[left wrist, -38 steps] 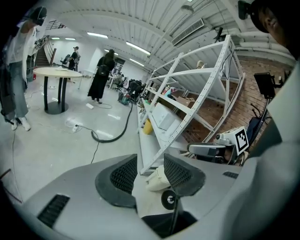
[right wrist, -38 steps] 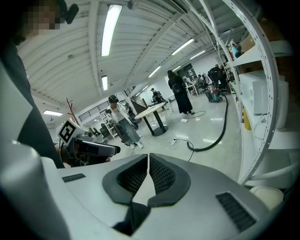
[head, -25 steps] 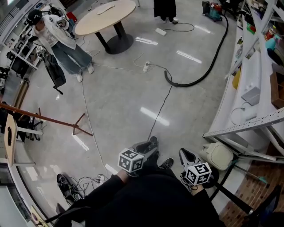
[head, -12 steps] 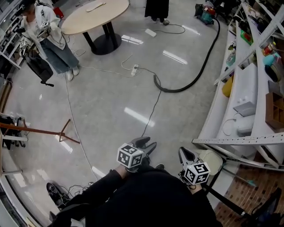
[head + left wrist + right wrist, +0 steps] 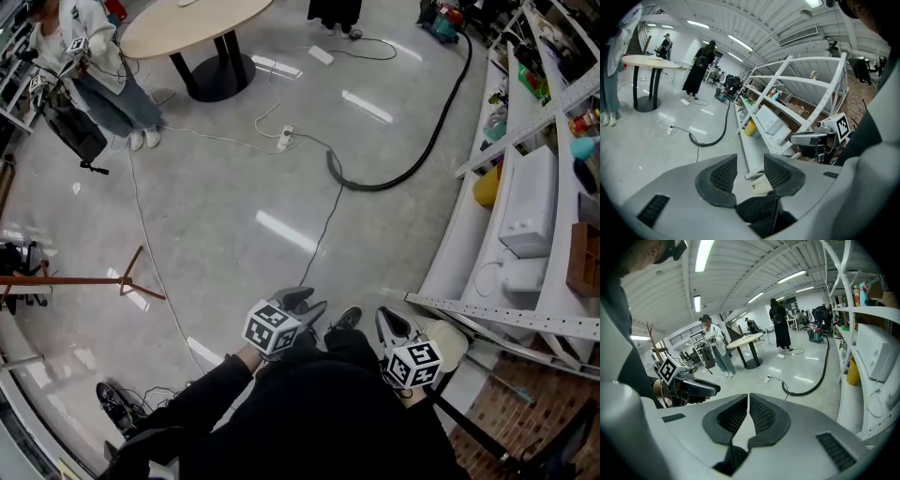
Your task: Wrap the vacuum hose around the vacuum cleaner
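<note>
In the head view, our own dark sleeves and torso are covering the lower middle of the picture and hiding both hands. Only the marker cubes and the jaws are showing. We are holding the left gripper [image 5: 305,302] and the right gripper [image 5: 389,321] low and close to the body, side by side and pointing forward over the floor [image 5: 234,244]. The vacuum hose [image 5: 427,141] is lying on the floor well ahead of us. It is curving from the far right corner, along the shelving [image 5: 525,187], toward the floor's middle, where its near end is curling. Its far end is meeting the vacuum cleaner [image 5: 443,14], which is small and partly cut off at the top edge, so we are making out little of it. A round table [image 5: 187,23] is also being cut off there.

In the left gripper view, the jaws are standing apart with nothing between them, only floor and the foot of the shelving beyond. The hose is lying far off at the left, and the right gripper is showing at the right.

In the right gripper view, the jaws are closed together on nothing, leaving just a thin slit. The hose is curving across the floor far beyond them, apart from both grippers.
</note>
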The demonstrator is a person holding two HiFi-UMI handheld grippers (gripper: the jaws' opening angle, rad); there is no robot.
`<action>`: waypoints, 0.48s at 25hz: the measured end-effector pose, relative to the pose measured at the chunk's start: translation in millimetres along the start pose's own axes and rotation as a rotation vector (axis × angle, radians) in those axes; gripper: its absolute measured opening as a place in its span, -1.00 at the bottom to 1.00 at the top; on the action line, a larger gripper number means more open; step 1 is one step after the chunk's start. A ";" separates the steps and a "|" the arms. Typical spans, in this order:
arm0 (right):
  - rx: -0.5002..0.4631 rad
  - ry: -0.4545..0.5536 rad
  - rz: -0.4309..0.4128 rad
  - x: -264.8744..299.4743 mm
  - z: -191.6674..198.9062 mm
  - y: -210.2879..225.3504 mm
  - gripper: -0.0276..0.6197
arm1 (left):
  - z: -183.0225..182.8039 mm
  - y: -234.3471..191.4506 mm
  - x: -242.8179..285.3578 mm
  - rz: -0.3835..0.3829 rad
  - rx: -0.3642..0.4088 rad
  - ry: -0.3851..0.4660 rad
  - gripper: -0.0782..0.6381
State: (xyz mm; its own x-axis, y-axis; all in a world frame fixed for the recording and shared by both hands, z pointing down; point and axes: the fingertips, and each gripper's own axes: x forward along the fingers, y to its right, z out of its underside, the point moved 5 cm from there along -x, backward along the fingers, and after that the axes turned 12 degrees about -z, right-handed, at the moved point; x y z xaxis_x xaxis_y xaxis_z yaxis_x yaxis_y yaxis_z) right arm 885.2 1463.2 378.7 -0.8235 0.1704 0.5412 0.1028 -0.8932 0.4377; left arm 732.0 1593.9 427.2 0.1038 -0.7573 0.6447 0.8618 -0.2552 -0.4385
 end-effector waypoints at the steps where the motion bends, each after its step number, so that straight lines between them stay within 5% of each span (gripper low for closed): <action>1: -0.003 -0.005 -0.008 6.1 -3.2 3.0 -0.84 | -2.8 -5.7 2.0 -0.011 -0.015 0.000 -0.25; 12: -0.050 0.007 -0.162 71.5 -76.1 81.6 -0.84 | -75.8 -40.5 34.1 -0.189 -0.104 0.052 -0.25</action>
State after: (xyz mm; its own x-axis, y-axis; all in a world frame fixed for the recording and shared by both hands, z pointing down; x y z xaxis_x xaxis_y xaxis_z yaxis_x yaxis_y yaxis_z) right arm 792.3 1370.8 398.4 -0.8311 0.3108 0.4612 -0.0590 -0.8739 0.4826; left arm 663.0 1532.9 419.4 -0.0830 -0.7194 0.6896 0.8076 -0.4540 -0.3764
